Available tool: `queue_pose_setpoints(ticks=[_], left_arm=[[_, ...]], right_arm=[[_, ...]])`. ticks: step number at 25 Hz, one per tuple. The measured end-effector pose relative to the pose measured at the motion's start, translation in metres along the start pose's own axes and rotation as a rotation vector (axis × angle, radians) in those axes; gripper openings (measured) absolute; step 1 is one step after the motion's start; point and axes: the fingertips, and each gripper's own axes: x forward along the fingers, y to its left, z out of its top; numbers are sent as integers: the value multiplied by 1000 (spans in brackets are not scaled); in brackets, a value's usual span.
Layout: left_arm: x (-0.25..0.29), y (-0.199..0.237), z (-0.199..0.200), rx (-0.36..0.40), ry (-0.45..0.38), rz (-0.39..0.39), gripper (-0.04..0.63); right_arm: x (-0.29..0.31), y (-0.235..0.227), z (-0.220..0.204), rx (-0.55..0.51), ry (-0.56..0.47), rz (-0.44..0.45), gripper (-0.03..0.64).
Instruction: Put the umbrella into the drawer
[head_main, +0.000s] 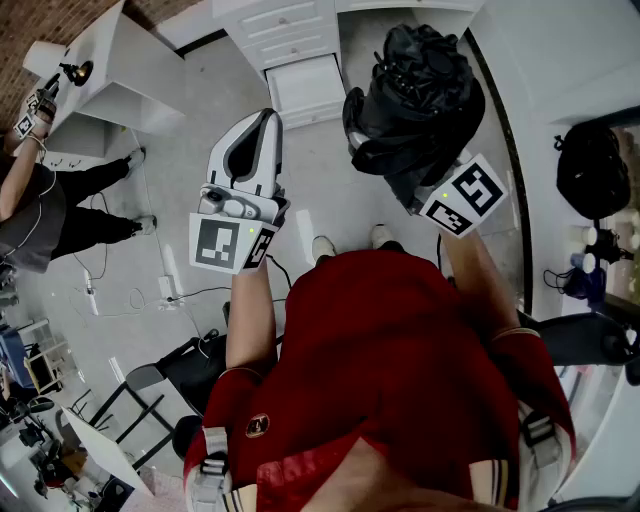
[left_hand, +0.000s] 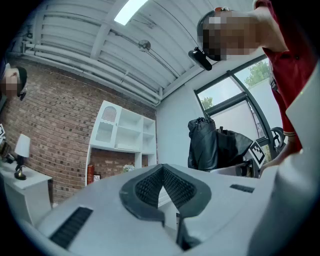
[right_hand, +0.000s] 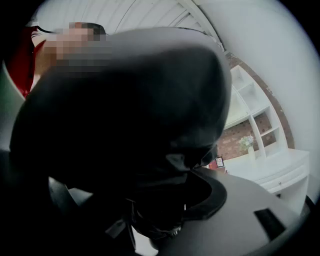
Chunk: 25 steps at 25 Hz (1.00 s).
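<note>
A black folded umbrella (head_main: 415, 85) is bunched up and held above the floor. My right gripper (head_main: 408, 168) is shut on its lower part, and its fingertips are hidden in the fabric. In the right gripper view the umbrella (right_hand: 125, 110) fills almost the whole picture between the jaws. My left gripper (head_main: 268, 118) hangs to its left, shut and holding nothing. In the left gripper view its pads (left_hand: 150, 186) meet at the tips, and the umbrella (left_hand: 210, 145) shows to the right. Ahead stands a white drawer unit (head_main: 275, 25) with its lowest drawer (head_main: 308, 90) pulled out.
A white desk (head_main: 120, 75) with a small lamp stands at the far left, and a second person (head_main: 45, 205) sits beside it. Cables (head_main: 165, 290) lie on the floor. A white counter (head_main: 560, 60) and a black bag (head_main: 592, 170) are on the right. Chairs stand at lower left.
</note>
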Motion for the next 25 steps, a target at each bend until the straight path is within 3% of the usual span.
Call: queue_pose_setpoints(ticks=[4, 10, 25], left_arm=[[-3, 1, -2, 2, 8, -1, 6], [-21, 15, -5, -2, 12, 16, 6], [-80, 90, -5, -8, -18, 13, 6]], right_arm=[[0, 3, 0, 20, -1, 13, 252], [1, 3, -8, 0, 20, -37, 253], [52, 42, -14, -11, -10, -114, 253]])
